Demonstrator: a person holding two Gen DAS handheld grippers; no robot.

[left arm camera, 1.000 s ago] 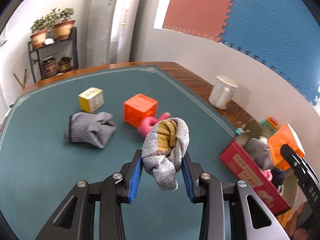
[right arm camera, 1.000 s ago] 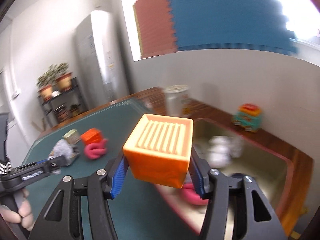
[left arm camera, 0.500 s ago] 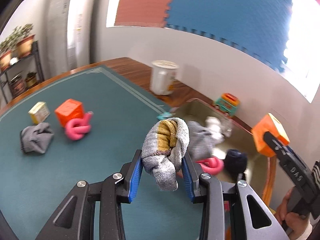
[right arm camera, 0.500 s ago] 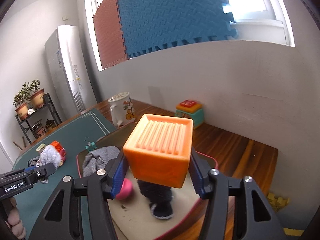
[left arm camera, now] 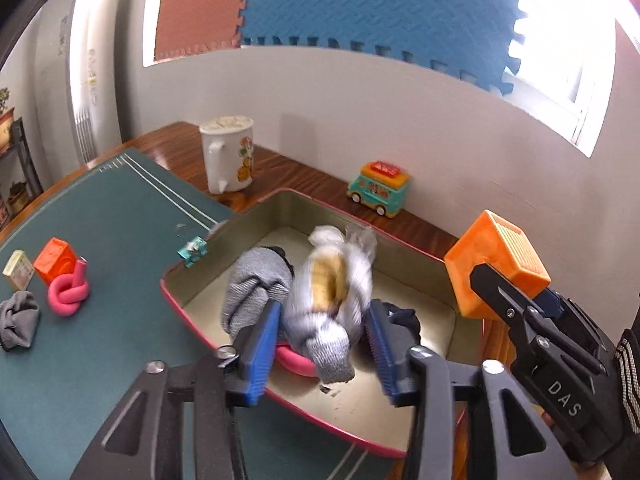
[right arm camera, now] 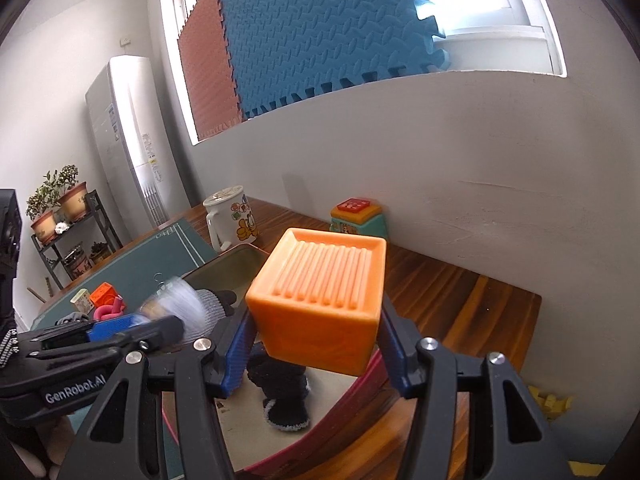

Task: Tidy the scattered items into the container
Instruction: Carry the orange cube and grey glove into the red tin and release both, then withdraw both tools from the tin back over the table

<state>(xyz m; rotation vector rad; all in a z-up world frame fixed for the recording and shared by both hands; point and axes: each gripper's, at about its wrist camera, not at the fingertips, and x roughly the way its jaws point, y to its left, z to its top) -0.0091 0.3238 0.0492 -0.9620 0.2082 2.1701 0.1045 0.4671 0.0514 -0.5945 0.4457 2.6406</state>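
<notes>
1. On the wooden tabletop [left arm camera: 420,232], your green mat [left arm camera: 104,248] covers the left side; the red-rimmed container [left arm camera: 188,312] straddles the mat's right edge.
2. Inside the container: a grey sock bundle [left arm camera: 256,284], a white bundle [left arm camera: 326,236] near the back wall, a dark knit item [right arm camera: 286,396], and a pink piece [left arm camera: 294,358] partly hidden behind your left pad.
3. Your left gripper [left arm camera: 324,340] sits over the container. Its blue pads are spread apart, with gaps either side of the grey-and-yellow sock knot [left arm camera: 328,300]. The knot is motion-blurred between them, above the container floor.
4. Your right gripper [right arm camera: 316,354] is clamped on the orange ribbed cube [right arm camera: 320,300], held above the container's right rim.
5. White mug [left arm camera: 228,156] stands on the wood just behind the container; the teal toy bus [left arm camera: 378,188] sits by the wall.
6. Out on the mat, far left: a second orange cube [left arm camera: 54,260] touching the pink knotted tube [left arm camera: 68,292], a loose grey sock [left arm camera: 18,318], a small yellow box [left arm camera: 18,270].
7. Small teal clip [left arm camera: 194,250] lies by the container's left corner.
</notes>
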